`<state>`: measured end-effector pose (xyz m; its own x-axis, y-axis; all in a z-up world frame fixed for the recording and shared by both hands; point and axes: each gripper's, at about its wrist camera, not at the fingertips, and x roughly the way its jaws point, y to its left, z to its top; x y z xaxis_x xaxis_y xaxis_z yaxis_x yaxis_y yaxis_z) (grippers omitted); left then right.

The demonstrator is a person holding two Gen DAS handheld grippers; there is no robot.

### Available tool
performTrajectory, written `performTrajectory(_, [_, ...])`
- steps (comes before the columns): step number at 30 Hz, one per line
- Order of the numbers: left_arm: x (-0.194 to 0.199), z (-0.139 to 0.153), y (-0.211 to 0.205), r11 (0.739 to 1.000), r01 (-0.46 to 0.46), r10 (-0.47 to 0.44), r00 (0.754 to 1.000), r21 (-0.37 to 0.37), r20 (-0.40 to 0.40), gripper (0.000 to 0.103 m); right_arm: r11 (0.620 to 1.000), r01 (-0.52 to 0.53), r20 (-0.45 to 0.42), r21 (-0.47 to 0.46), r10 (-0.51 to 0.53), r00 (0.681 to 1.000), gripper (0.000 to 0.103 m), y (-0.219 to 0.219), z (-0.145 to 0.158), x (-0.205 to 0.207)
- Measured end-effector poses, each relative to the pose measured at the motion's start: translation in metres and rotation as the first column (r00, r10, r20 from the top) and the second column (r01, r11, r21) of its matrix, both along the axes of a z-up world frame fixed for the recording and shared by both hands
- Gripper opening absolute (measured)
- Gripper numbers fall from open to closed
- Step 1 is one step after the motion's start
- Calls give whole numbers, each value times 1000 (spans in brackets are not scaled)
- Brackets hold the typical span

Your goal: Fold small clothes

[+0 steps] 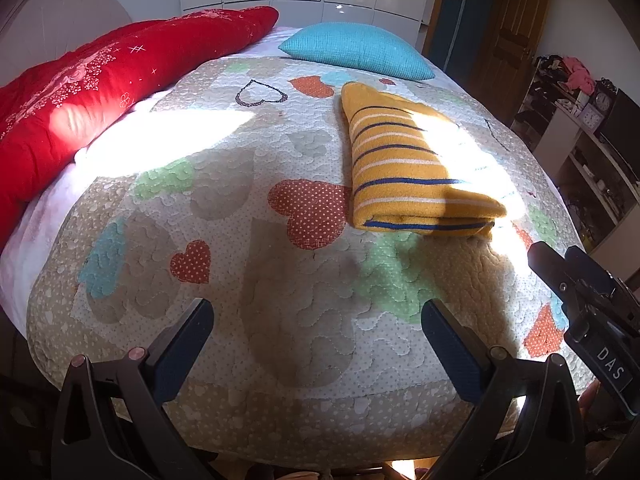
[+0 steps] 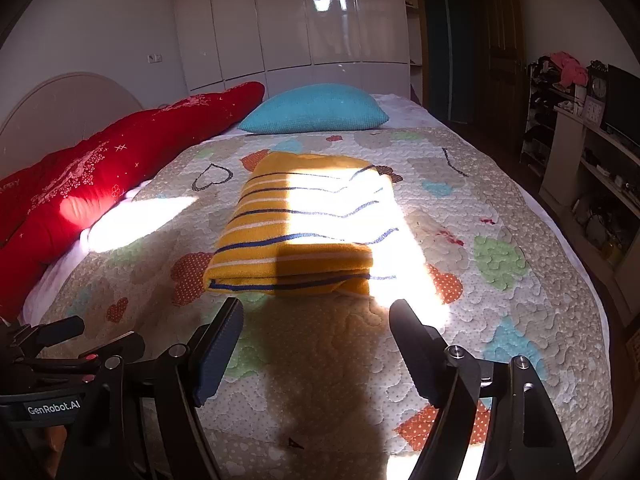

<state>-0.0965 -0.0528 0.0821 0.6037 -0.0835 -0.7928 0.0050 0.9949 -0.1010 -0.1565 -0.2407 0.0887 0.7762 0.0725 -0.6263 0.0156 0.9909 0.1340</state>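
Note:
A yellow garment with white and blue stripes (image 1: pixel 412 168) lies folded into a thick rectangle on the heart-patterned quilt (image 1: pixel 280 280). It also shows in the right wrist view (image 2: pixel 304 228), straight ahead. My left gripper (image 1: pixel 318 320) is open and empty, above the quilt, near and to the left of the garment. My right gripper (image 2: pixel 316 320) is open and empty, just short of the garment's folded near edge. The right gripper also shows at the right edge of the left wrist view (image 1: pixel 568 268).
A red duvet (image 1: pixel 100 92) lies along the left side of the bed. A turquoise pillow (image 1: pixel 356 50) sits at the far end. White wardrobes (image 2: pixel 296 20) stand behind. Shelves with clutter (image 2: pixel 592 160) line the right wall.

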Motion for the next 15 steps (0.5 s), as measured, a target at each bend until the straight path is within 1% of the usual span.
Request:
performTrajectory(4, [-1,-2,0,1000,3,-3,1000,3,-3,103,1000,-3,2,-4,3,1000,81,3,-1,-1])
performTrajectory(7, [1,-5,-1,1000,5,-4,1000,6,-14,103,1000,-2,-14,4,2,1000,81,2,-6,2])
performTrajectory(11, [10,-12,-3,1000,12,-12,999,10,-38,103,1000,0,-25,14,0,1000,81,-3,-12,8])
performTrajectory(15, [26,-13,-9,999,38,-37,998,27,-49,103,1000,0,-30,12,0,1000,81,-10,-15,20])
